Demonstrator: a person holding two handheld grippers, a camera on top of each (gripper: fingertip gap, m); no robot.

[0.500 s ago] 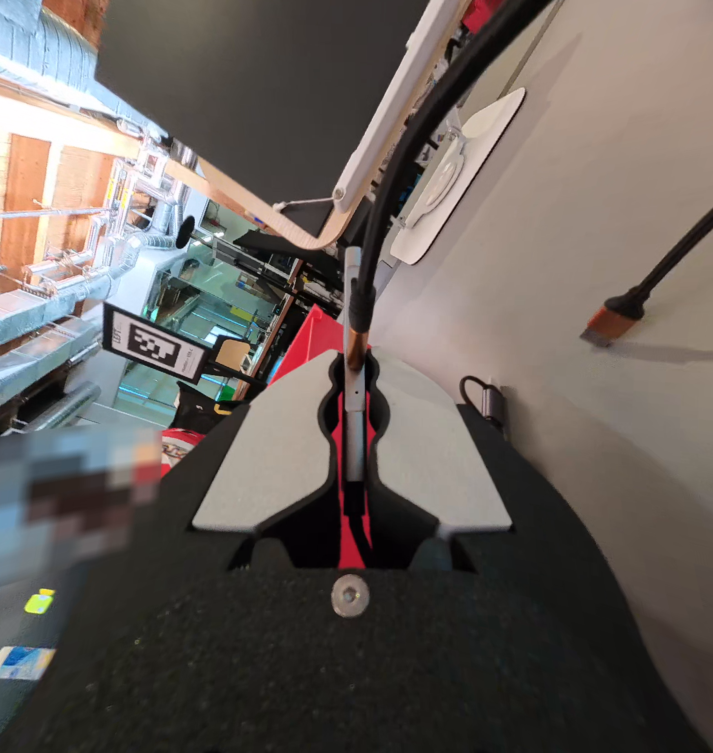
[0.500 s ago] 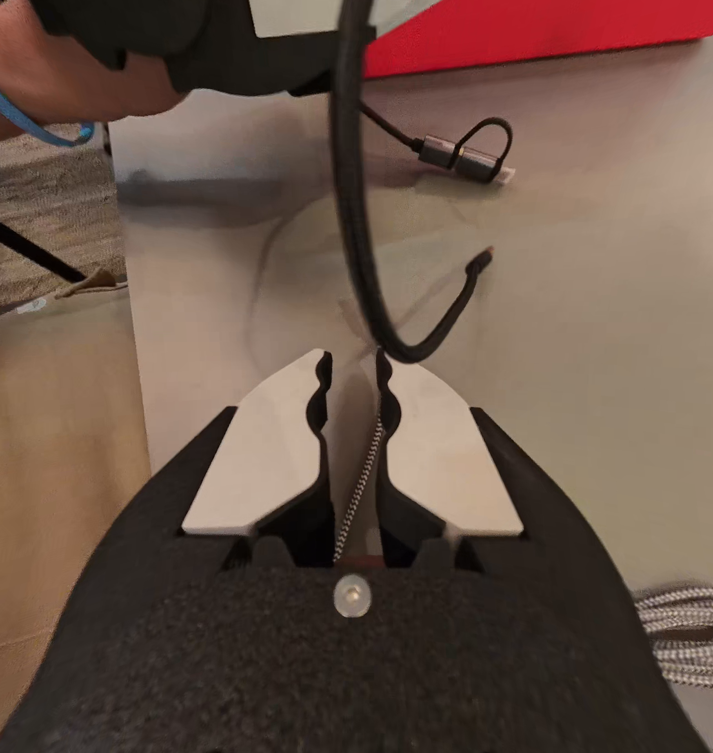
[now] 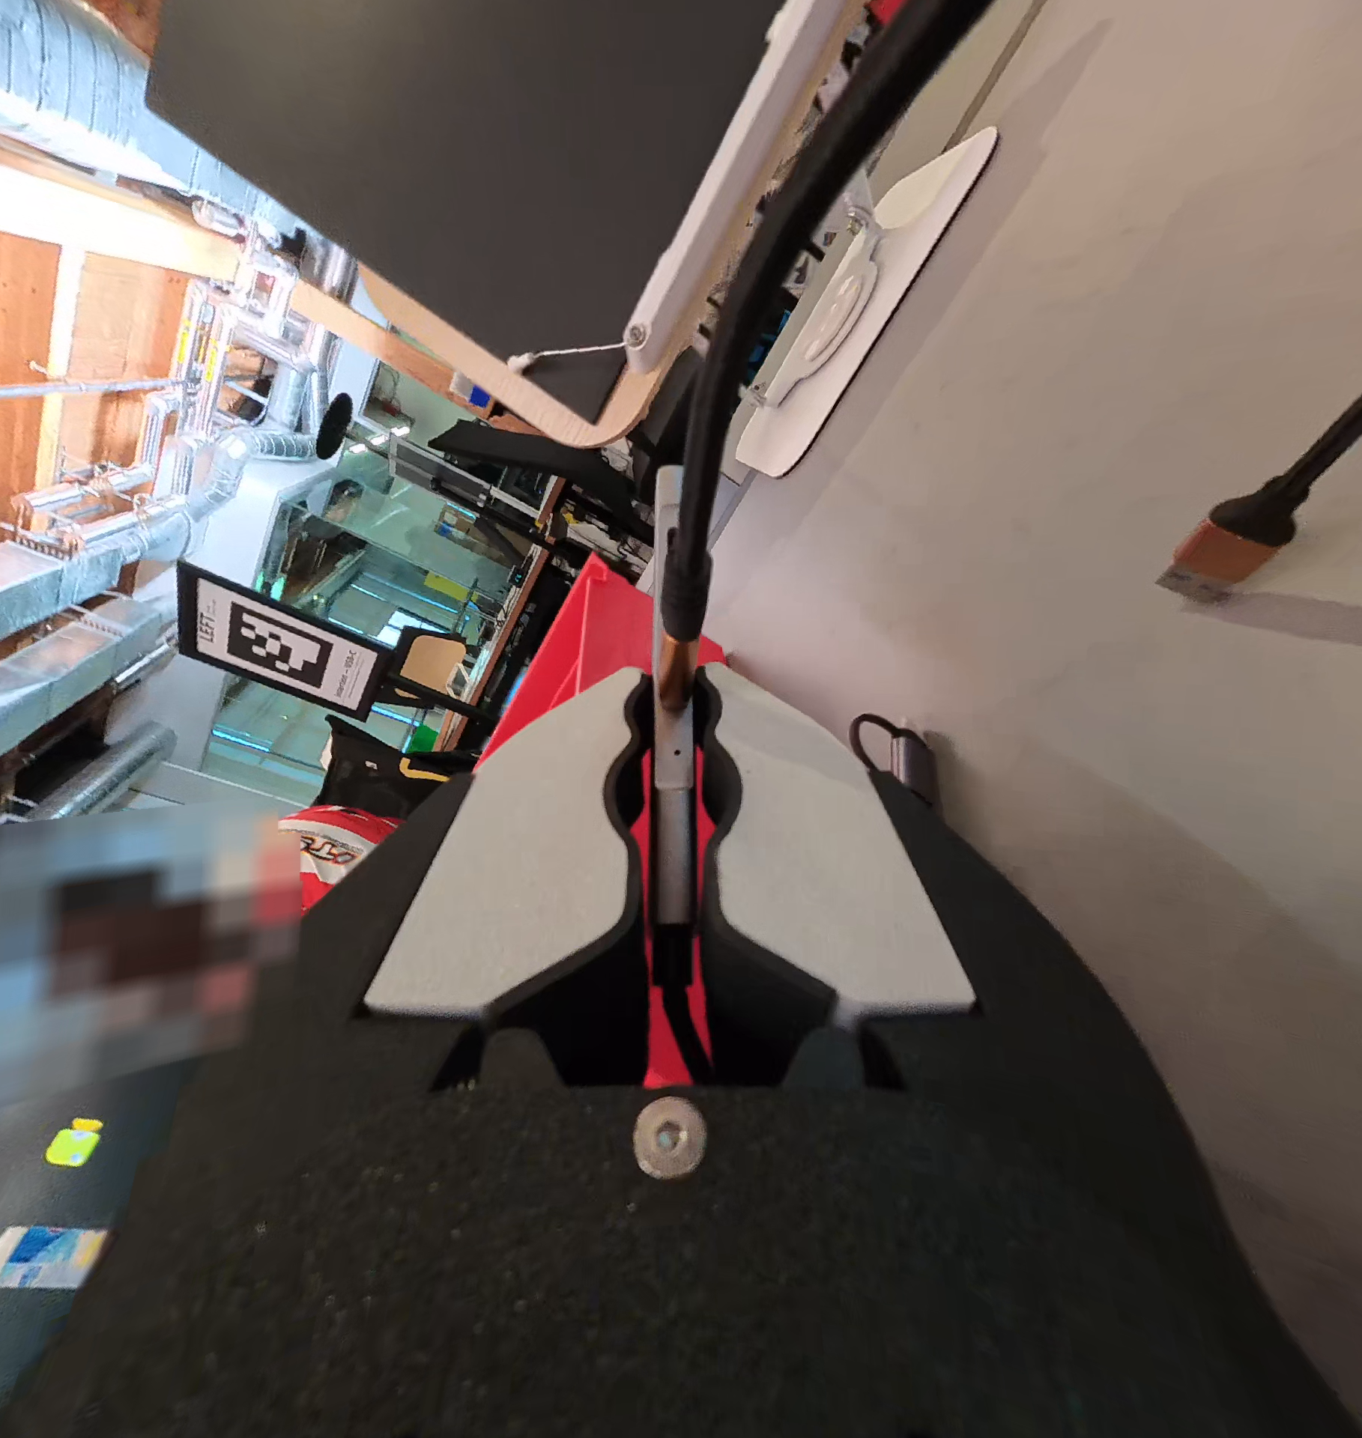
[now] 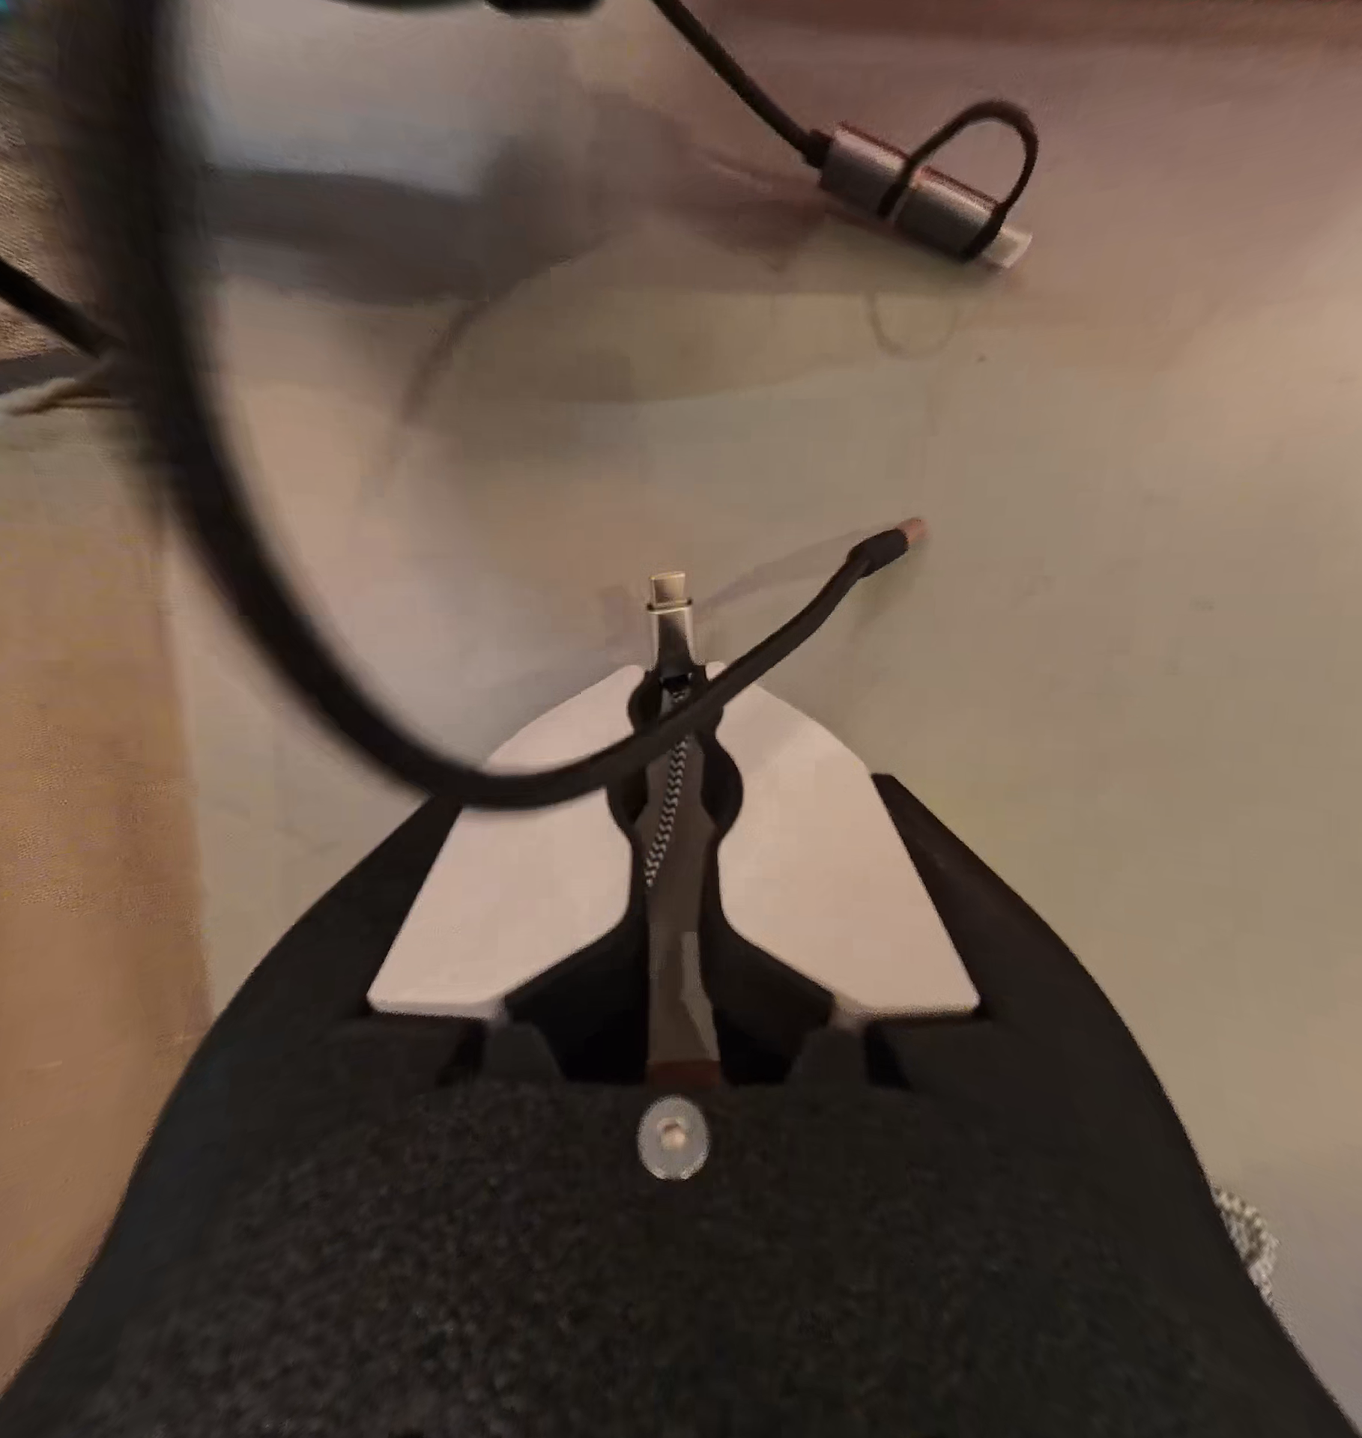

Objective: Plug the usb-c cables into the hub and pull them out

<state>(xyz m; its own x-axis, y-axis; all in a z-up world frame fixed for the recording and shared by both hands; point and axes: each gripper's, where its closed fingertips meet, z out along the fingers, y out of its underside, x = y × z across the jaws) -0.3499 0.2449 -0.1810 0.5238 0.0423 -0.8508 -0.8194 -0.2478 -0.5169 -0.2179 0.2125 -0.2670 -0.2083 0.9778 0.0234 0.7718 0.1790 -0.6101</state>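
Left gripper (image 3: 672,692) pinched hub (image 3: 674,817) with black cable (image 3: 697,498) plugged in, right gripper (image 4: 674,685) clamped braided cable (image 4: 666,809), plug (image 4: 668,603) forward

A grey tabletop (image 3: 1129,389), silver ducts (image 3: 63,591) by wooden doors (image 3: 8,373), and tan floor (image 4: 55,700).

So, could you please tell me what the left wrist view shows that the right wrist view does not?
Only the left wrist view: the left hand-held gripper shut on the grey hub, a black cable plugged into it.

Only the right wrist view: the right hand-held gripper shut on a braided cable, its plug free.

Both: the grey adapter on the table.
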